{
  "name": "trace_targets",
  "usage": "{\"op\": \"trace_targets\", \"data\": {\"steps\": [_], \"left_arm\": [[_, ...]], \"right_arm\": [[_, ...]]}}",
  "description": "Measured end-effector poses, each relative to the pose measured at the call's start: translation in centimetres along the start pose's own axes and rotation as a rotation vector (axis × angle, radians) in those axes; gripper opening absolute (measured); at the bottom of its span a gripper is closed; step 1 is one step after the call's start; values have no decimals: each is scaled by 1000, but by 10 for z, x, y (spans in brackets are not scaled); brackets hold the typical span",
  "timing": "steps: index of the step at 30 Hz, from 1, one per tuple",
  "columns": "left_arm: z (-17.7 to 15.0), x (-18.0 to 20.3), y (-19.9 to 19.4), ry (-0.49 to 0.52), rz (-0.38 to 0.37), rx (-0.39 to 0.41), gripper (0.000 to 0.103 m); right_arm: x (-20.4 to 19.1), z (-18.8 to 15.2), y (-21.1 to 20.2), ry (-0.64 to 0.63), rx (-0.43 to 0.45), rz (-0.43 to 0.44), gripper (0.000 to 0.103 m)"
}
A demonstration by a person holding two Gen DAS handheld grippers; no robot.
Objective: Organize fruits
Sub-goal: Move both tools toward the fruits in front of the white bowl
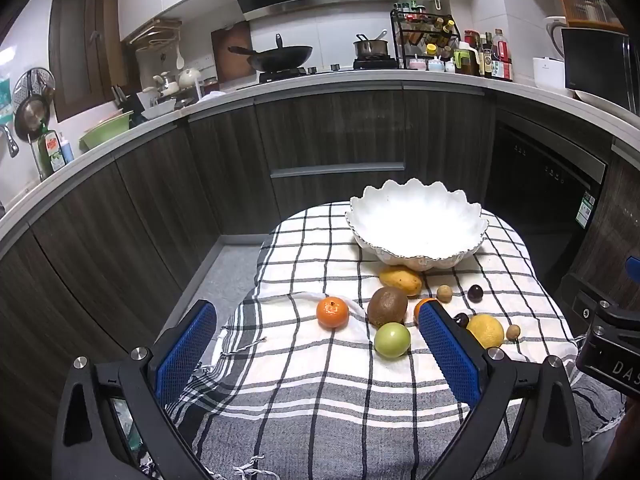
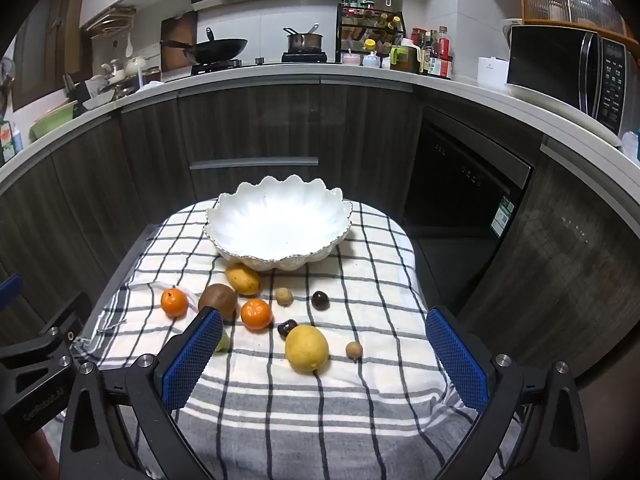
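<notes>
An empty white scalloped bowl [image 1: 416,224] [image 2: 276,220] stands at the far end of a checked cloth. In front of it lie a mango [image 1: 401,280] [image 2: 242,278], a kiwi [image 1: 387,306] [image 2: 218,300], two mandarins [image 1: 332,312] [image 2: 256,314], a green fruit [image 1: 392,339], a lemon [image 1: 485,330] [image 2: 306,348], dark cherries [image 2: 320,300] and small brown longans [image 2: 354,350]. My left gripper [image 1: 316,332] is open and empty, near the fruit. My right gripper [image 2: 324,336] is open and empty, its blue pads either side of the lemon, short of it.
The cloth [image 2: 320,400] covers a small table with floor to the left [image 1: 224,280]. Dark kitchen cabinets [image 1: 336,136] curve behind, with a dishwasher [image 2: 460,176] at right. The other gripper's body shows at the right edge of the left wrist view [image 1: 612,344].
</notes>
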State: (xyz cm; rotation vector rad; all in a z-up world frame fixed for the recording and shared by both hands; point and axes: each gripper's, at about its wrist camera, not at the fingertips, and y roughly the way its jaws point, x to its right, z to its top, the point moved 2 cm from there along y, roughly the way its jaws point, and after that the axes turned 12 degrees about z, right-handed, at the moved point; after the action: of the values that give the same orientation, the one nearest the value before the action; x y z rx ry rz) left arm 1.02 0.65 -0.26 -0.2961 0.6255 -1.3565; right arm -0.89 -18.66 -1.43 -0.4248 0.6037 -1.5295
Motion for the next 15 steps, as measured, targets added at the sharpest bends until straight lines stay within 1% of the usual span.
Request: {"op": "trace_targets", "data": {"steps": [15], "left_arm": [[-1, -1, 1, 7, 0, 0, 103]], "right_arm": [[0, -1, 3, -4, -5, -5, 103]]}}
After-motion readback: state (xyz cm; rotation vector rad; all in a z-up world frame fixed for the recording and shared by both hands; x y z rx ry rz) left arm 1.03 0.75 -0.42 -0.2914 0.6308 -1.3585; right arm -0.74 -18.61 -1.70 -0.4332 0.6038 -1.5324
